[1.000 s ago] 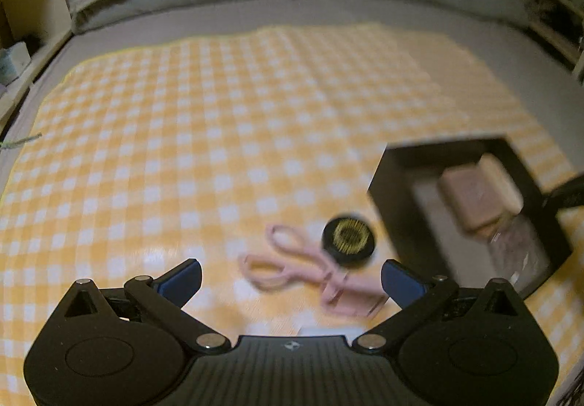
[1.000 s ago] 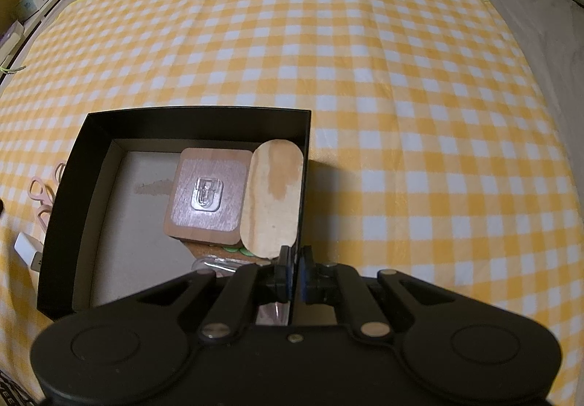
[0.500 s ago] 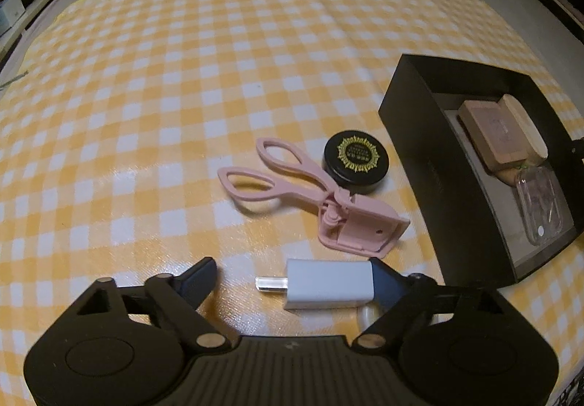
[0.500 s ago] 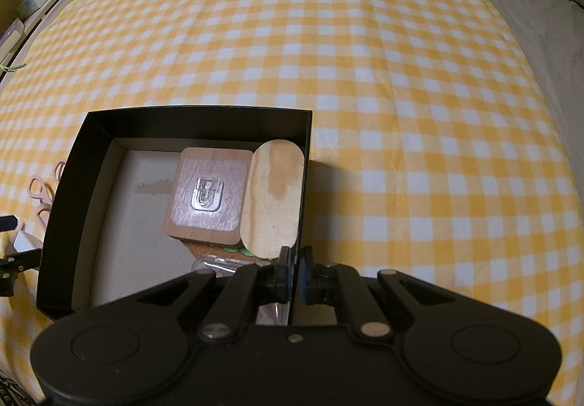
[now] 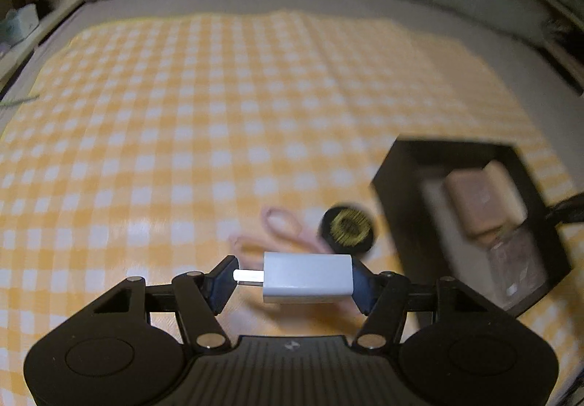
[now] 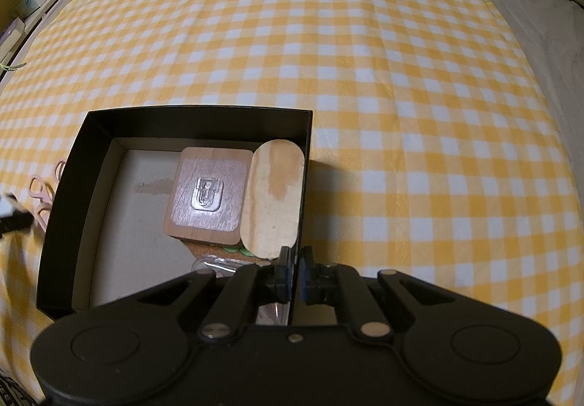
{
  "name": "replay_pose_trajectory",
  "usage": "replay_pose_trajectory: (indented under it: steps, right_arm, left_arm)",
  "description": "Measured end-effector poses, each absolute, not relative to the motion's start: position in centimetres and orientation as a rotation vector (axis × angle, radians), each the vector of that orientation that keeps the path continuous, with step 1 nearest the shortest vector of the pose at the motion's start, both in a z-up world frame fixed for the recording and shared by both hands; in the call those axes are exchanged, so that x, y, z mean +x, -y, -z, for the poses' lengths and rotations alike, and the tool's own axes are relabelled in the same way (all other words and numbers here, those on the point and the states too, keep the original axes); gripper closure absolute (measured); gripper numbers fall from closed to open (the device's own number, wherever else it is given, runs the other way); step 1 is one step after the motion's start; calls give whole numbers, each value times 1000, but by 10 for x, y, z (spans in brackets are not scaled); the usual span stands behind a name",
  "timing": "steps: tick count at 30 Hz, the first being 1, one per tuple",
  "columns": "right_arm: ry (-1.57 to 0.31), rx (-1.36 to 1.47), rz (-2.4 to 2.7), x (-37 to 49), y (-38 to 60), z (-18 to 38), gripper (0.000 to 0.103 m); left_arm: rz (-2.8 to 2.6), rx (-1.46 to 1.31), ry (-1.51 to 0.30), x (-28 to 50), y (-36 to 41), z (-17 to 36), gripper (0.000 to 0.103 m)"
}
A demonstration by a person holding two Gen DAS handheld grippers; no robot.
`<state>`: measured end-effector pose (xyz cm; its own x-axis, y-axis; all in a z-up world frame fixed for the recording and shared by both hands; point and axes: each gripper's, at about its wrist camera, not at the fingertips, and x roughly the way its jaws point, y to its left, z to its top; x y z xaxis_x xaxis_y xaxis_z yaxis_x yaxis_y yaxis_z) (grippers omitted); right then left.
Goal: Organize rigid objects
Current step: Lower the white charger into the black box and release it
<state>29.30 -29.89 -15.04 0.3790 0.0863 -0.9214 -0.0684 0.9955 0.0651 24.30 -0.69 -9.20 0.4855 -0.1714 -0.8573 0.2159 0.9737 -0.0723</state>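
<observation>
Checked yellow cloth on a bed; left hand-held gripper (image 5: 294, 283), jaws just closing, grips a light, stiff white charger (image 5: 307, 277) endwise; right hand-held gripper (image 6: 296, 276) pinches the black box (image 6: 204, 121) wall

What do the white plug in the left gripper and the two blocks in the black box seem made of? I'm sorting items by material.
White plug: likely smooth matte plastic, with a shiny metal connector.
Square block: wood by its brown grain, with a clear glossy plastic-looking hook plate on top.
Oval block: pale, unfinished-looking wood with faint grain.
Black box: probably matte cardboard with thin walls.
</observation>
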Motion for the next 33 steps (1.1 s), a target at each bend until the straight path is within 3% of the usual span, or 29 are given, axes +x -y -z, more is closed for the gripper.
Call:
replay_pose_trajectory:
  steps: [8, 15, 26, 30, 33]
  right_arm:
    - [-1177, 19, -99, 292, 298, 150, 98]
    - [-1177, 16, -97, 292, 298, 150, 98]
    - [-1176, 18, -97, 291, 297, 149, 98]
    - [-1176, 19, -98, 292, 296, 150, 98]
    - [-1174, 15, -97, 291, 296, 150, 97]
  left_arm:
    - [448, -49, -1019, 237, 60, 68, 39]
    - [564, -8, -1097, 221, 120, 86, 39]
    - [454, -78, -1251, 230, 144, 121, 39]
    - [448, -86, -1256, 231, 148, 121, 27]
    - [445, -69, -1257, 231, 150, 121, 25]
